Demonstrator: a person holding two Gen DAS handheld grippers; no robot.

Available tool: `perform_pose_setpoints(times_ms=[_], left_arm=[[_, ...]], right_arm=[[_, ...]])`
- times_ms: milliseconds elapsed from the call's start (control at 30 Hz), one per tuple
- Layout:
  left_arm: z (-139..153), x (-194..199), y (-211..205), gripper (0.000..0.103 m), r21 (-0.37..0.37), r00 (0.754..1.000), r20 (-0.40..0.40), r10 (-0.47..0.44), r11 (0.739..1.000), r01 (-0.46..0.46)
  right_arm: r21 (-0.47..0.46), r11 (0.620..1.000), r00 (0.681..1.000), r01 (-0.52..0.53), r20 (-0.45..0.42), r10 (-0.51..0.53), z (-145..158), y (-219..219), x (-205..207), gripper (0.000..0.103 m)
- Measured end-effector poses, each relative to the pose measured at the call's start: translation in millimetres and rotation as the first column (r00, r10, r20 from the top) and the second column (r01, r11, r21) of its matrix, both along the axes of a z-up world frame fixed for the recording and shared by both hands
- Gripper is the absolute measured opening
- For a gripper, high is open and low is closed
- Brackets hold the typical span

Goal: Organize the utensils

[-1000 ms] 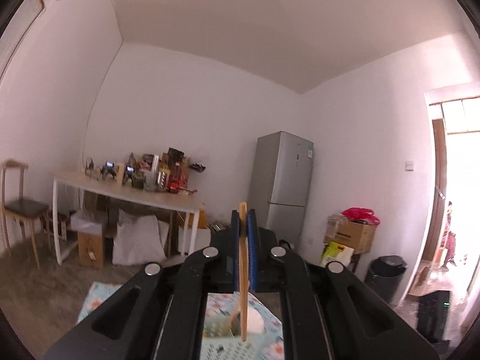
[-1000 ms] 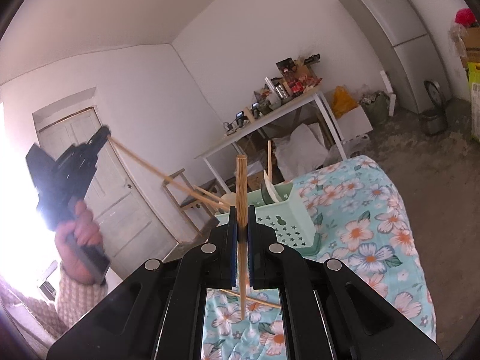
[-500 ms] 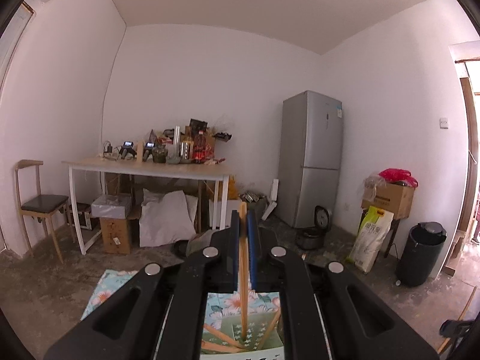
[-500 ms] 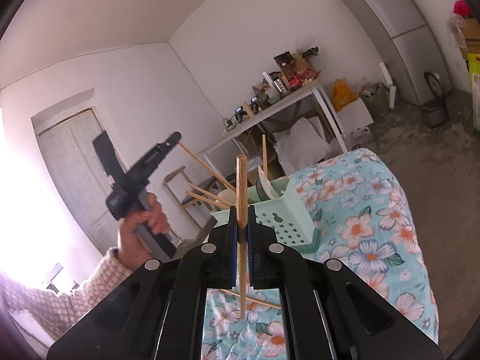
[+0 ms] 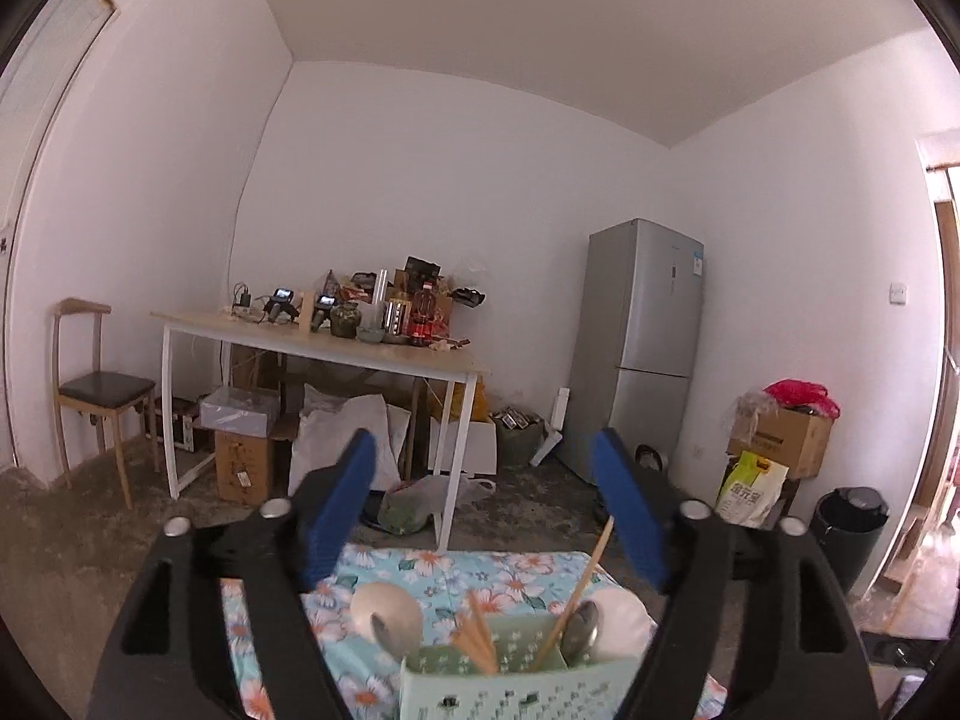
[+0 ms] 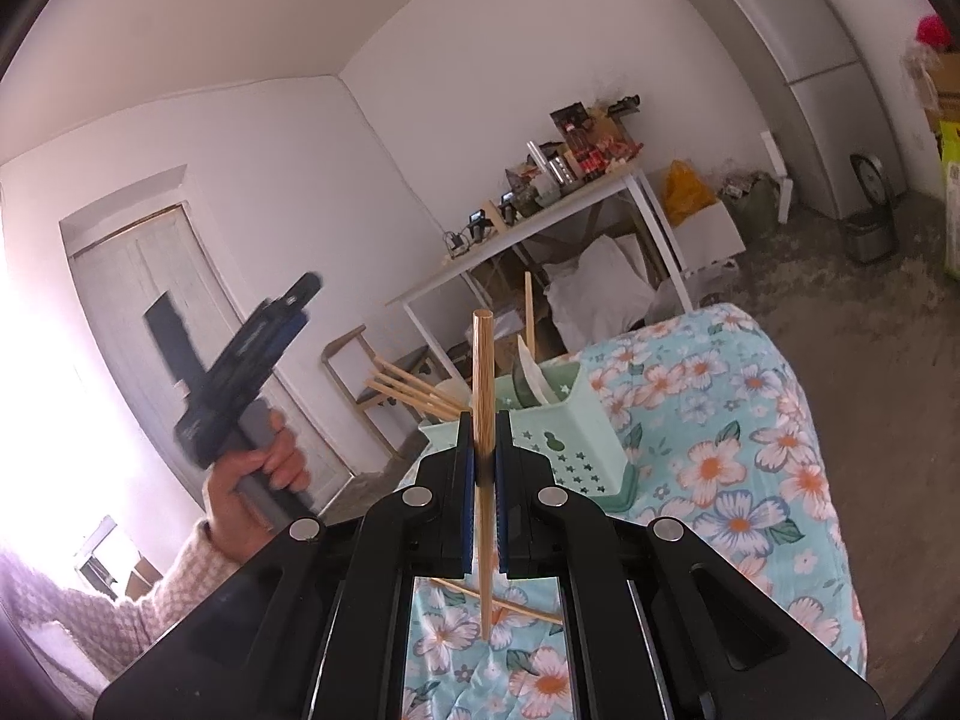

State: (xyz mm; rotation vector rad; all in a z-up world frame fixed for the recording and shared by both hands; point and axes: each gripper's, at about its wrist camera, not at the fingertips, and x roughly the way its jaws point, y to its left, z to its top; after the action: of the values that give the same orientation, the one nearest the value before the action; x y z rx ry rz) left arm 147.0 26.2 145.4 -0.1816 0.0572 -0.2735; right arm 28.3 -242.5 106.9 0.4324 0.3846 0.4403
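Observation:
A mint-green utensil caddy (image 6: 561,441) stands on the floral tablecloth (image 6: 744,456); it also shows in the left wrist view (image 5: 510,690). Several wooden chopsticks (image 5: 477,639) and metal spoons (image 5: 581,630) stand in it. My left gripper (image 5: 483,516) is open and empty, held above the caddy; in the right wrist view it (image 6: 294,312) is raised at the left. My right gripper (image 6: 482,459) is shut on a wooden chopstick (image 6: 483,396), held upright in front of the caddy. Another chopstick (image 6: 510,603) lies on the cloth below.
A white table (image 5: 324,354) with clutter, a chair (image 5: 96,390) and a grey fridge (image 5: 642,348) stand along the far wall. Boxes (image 5: 780,438) and a black bin (image 5: 852,528) are at the right. The table's right edge (image 6: 822,480) drops to the floor.
My left gripper has opened and let go of its chopstick, which now stands in the caddy. The left gripper tilted down toward the caddy. My right gripper kept its chopstick.

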Motion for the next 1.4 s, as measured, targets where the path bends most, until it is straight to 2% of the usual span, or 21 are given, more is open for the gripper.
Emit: perform_pose_setpoints(times_ms=[100, 200, 267, 433, 467, 600, 700, 933, 1067, 1167, 1200, 1267, 1333, 1400], left_arm=[[-5, -16, 14, 0.085, -0.012, 1.000, -0.026, -0.007, 1.000, 0.007], [-22, -28, 27, 0.092, -0.014, 0.994, -0.100, -0.037, 0.999, 0.035], [-42, -34, 34, 0.094, -0.022, 0.983, -0.173, -0.059, 0.998, 0.055], [-101, -44, 37, 0.094, -0.013, 0.930, -0.360, -0.079, 0.997, 0.080], [-114, -46, 38, 0.094, -0.019, 0.912, -0.401, -0.088, 0.996, 0.087], [-148, -52, 35, 0.094, -0.064, 0.859, -0.495, -0.135, 0.991, 0.119], [-169, -53, 31, 0.094, -0.067, 0.825, -0.545, -0.152, 0.988, 0.138], [-194, -57, 32, 0.096, -0.093, 0.791, -0.587, -0.171, 0.985, 0.144], [-198, -57, 40, 0.096, -0.107, 0.784, -0.599, -0.165, 0.986, 0.126], [-201, -57, 47, 0.096, -0.116, 0.783, -0.603, -0.154, 0.988, 0.105], [-202, -55, 49, 0.097, -0.118, 0.782, -0.605, -0.150, 0.988, 0.099], [-203, -55, 54, 0.097, -0.127, 0.780, -0.608, -0.146, 0.988, 0.086], [-205, -54, 56, 0.097, -0.130, 0.778, -0.612, -0.142, 0.988, 0.078], [-205, -54, 58, 0.097, -0.131, 0.777, -0.614, -0.138, 0.989, 0.072]], right_arm=[[-0.014, 1.000, 1.000, 0.004, 0.030, -0.003, 10, 2, -1, 0.004], [-0.028, 0.999, 0.997, 0.017, 0.082, -0.015, 27, 7, -3, 0.004], [-0.041, 0.999, 0.991, 0.029, 0.129, -0.024, 41, 10, -4, 0.004], [-0.087, 0.995, 0.978, 0.044, 0.206, -0.026, 76, 22, 6, 0.004], [-0.097, 0.994, 0.975, 0.047, 0.220, -0.025, 82, 25, 9, 0.004], [-0.135, 0.989, 0.961, 0.062, 0.275, -0.023, 103, 43, 29, 0.004], [-0.152, 0.986, 0.958, 0.068, 0.286, -0.022, 109, 56, 51, 0.004], [-0.256, 0.957, 0.961, 0.135, 0.271, -0.063, 90, 93, 104, 0.004], [-0.311, 0.935, 0.963, 0.171, 0.255, -0.091, 70, 110, 125, 0.004], [-0.370, 0.913, 0.975, 0.172, 0.198, -0.104, 50, 119, 144, 0.004], [-0.387, 0.907, 0.980, 0.164, 0.170, -0.105, 44, 121, 149, 0.005], [-0.412, 0.897, 0.985, 0.160, 0.126, -0.117, 35, 119, 154, 0.016], [-0.404, 0.897, 0.981, 0.180, 0.142, -0.133, 39, 117, 146, 0.042], [-0.396, 0.895, 0.973, 0.205, 0.179, -0.144, 49, 114, 135, 0.051]])
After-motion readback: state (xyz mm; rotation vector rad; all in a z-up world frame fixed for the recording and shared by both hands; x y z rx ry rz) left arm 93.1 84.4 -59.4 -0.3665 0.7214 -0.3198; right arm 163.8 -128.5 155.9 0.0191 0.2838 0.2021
